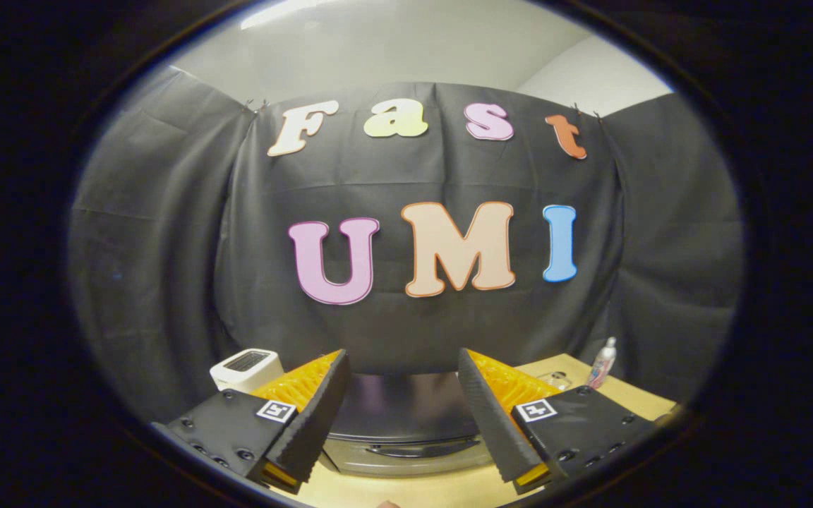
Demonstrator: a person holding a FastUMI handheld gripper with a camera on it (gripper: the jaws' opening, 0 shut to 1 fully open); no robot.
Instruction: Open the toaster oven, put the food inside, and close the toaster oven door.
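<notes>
Tongs [403, 395] spread wide, holding nothing, above closed toaster oven [406, 423]. Best lowered squarely onto door handle [426, 449], then pulled down.

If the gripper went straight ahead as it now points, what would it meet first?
Probably the toaster oven, just ahead between the open gripper's fingers; its door looks closed. Depth is unclear.
</notes>
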